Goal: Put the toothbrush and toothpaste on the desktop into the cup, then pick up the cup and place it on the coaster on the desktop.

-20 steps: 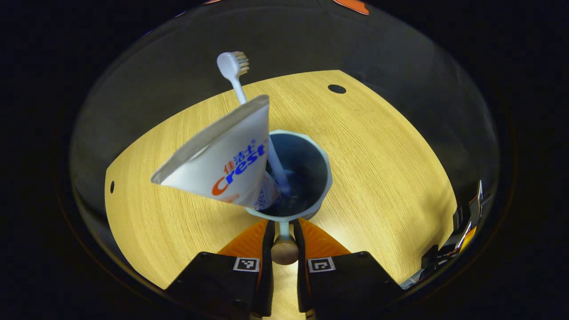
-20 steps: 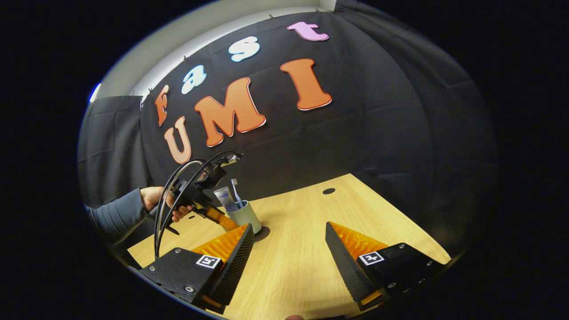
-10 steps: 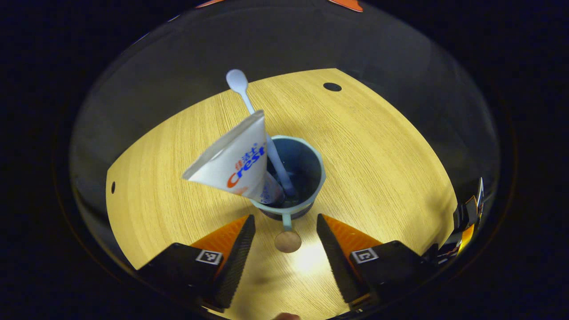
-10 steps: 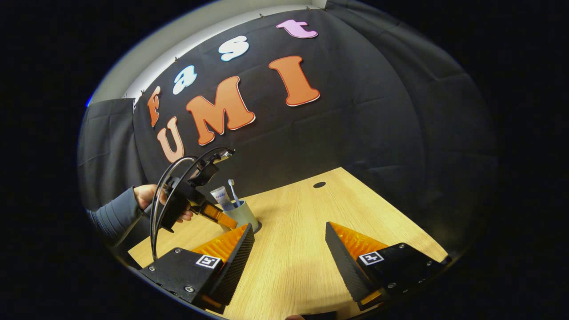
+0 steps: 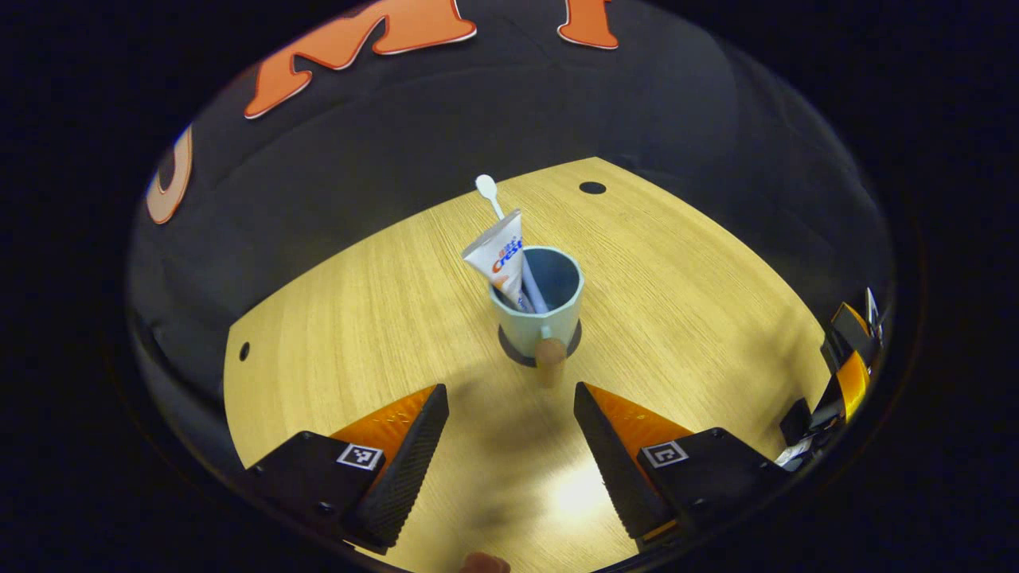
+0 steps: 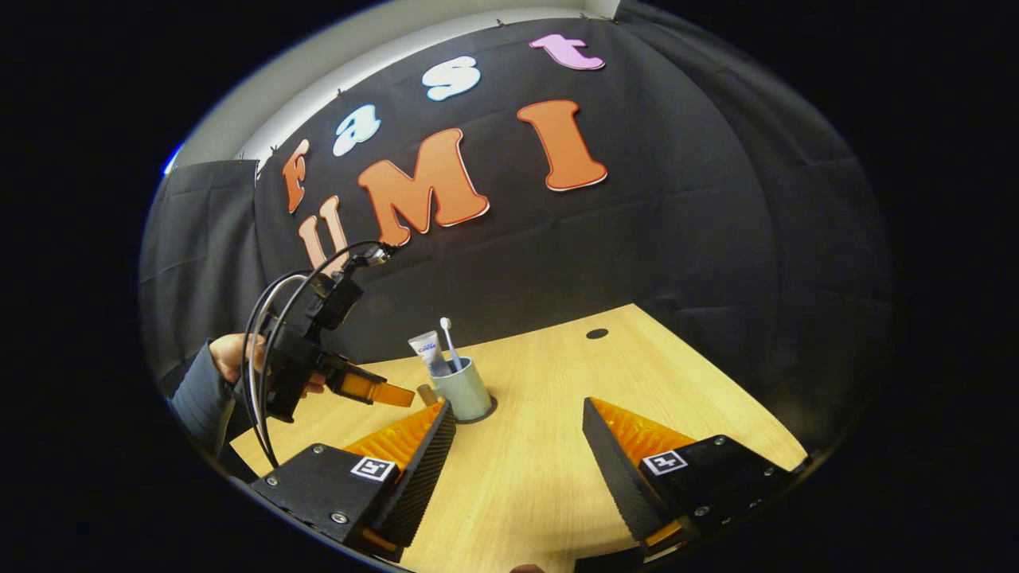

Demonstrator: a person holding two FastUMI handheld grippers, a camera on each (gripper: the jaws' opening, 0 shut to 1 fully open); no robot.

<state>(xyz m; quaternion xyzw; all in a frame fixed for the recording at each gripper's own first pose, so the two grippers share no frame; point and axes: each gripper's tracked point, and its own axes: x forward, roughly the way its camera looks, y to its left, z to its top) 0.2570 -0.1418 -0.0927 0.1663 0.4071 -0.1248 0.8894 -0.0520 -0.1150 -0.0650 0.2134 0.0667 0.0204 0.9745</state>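
Wood-grain desktop (image 5: 334,334) spans both views. In the left gripper view, starting at lower left, the left gripper (image 5: 509,446) has its jaws spread wide and holds nothing; one second ago those jaws were clamped on the cup handle, and the gripper has since let go and drawn back. At frame centre the pale blue-green cup with a wooden-knob handle (image 5: 540,314) stands upright on the dark round coaster (image 5: 575,338), whose edge shows around the base. Inside the cup, the white squeezed toothpaste tube (image 5: 497,259) and the white plastic toothbrush (image 5: 509,239) lean toward the upper left. Judged from this layout, both loading steps and the placement on the coaster are complete; only withdrawal remains. At the right edge of this view, part of the other tool is visible. In the right gripper view, at left, a sleeved hand (image 6: 231,358) holds the left gripper clear of the cup, a separation the left gripper view cannot confirm from the side. At bottom centre the right gripper (image 6: 517,446) is also spread apart and empty, well apart from the cup.
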